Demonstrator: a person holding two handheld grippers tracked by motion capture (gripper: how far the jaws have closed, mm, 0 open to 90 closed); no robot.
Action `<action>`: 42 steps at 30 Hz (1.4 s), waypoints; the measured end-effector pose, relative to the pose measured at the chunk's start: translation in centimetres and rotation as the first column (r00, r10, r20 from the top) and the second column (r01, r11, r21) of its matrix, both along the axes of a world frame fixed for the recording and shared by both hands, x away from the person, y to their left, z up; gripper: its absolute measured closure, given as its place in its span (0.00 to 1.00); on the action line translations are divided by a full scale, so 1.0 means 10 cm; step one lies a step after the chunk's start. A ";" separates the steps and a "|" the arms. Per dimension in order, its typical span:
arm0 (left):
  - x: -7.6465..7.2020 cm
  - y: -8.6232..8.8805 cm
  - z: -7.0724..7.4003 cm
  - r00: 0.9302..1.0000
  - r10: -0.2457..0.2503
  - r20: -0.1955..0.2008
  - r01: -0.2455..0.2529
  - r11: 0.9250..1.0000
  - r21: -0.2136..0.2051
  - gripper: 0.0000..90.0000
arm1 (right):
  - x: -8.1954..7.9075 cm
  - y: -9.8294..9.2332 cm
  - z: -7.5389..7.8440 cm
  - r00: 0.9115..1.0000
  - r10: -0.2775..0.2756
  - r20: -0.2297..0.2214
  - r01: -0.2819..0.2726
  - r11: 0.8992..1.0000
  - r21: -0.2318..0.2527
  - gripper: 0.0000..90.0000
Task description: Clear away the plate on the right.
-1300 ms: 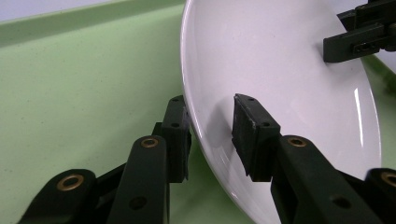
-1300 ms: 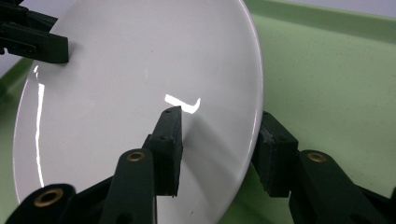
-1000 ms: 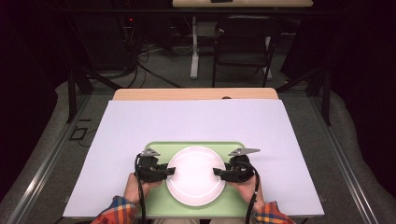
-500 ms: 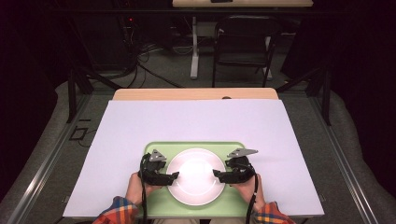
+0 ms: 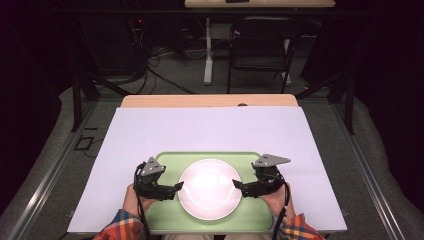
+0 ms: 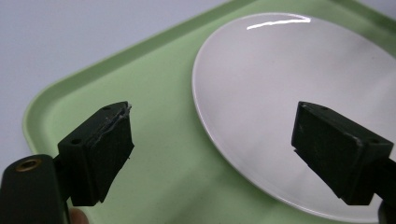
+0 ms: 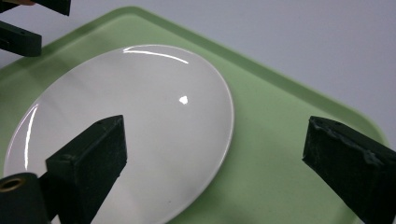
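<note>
The white plate [image 5: 210, 189] sits on the green tray [image 5: 170, 160], a little nearer the tray's front edge than its far one, and everything else is best placed from it. The left gripper [image 5: 178, 186] hovers at the plate's left rim, the right gripper [image 5: 236, 184] at its right rim, each pointing inward at the plate. Both have their jaws spread wide and hold nothing: in the left gripper view [image 6: 212, 149] the plate's edge runs between the two pads, and in the right gripper view [image 7: 212, 158] its rim likewise lies in the gap.

The step in hand looks like taking the plate by its two opposite edges. To do it well, each gripper should probably come down so that one pad slips under the rim and the other rests on top, then both close together and evenly, so the plate does not tip or skate sideways. Lifting should stay level.

The plate is round, shallow and glossy, throwing bright highlights, so it is likely glazed ceramic or hard plastic and slippery; its thin rim gives little to bite on. The tray is matte, smooth plastic with rounded corners and a low raised lip. It rests on a pale, flat sheet [image 5: 210, 130] covering the table beyond the plate. The pads [image 6: 100, 154] are black, blocky and slightly scuffed.
</note>
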State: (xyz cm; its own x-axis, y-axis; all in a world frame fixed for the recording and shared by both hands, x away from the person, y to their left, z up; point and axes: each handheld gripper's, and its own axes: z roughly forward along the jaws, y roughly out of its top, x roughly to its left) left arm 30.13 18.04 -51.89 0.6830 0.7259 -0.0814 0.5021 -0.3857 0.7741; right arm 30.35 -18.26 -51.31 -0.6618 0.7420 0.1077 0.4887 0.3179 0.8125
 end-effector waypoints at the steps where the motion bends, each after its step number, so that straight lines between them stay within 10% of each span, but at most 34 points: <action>1: -0.02 0.02 0.02 1.000 0.002 0.013 -0.002 1.000 -0.007 0.12 | -0.02 -0.02 0.02 1.000 -0.003 0.012 0.003 1.000 -0.001 0.05; 17: -0.20 0.17 0.12 0.996 0.019 0.090 -0.018 1.000 -0.014 0.10 | -0.33 -0.44 0.24 0.993 -0.025 0.118 0.025 1.000 0.002 0.01; 42: -0.49 0.75 0.05 0.983 0.123 0.133 -0.122 0.992 -0.017 0.10 | -0.73 -1.04 0.14 0.982 -0.138 0.126 0.138 0.990 0.009 0.00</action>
State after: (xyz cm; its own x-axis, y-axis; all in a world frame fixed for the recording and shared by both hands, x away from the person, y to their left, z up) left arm 25.24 25.56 -51.43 0.5941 0.8044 -0.0022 0.4370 -0.3204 0.8404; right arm 23.02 -28.63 -49.93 -0.5615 0.8269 0.0301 0.4212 0.2543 0.8706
